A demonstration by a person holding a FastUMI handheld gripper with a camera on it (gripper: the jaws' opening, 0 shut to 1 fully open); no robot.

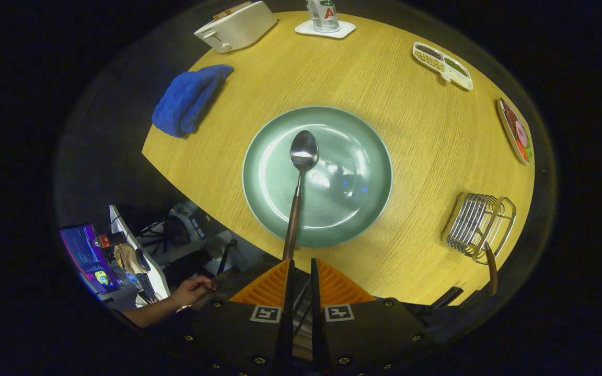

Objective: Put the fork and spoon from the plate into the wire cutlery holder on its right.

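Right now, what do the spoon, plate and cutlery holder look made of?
Brown-handled spoon: shiny metal bowl with glare, matte dark handle, probably wood. Round green plate: glazed ceramic by its glossy reflections, possibly glass. Wire cutlery holder: bright metal rods, a brown handle sticking out. The gripper looks nearly shut just behind the spoon's handle end.

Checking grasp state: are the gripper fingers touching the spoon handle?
Cannot tell. In the gripper view the spoon handle's end meets the nearly closed gripper fingertips, contact unclear.
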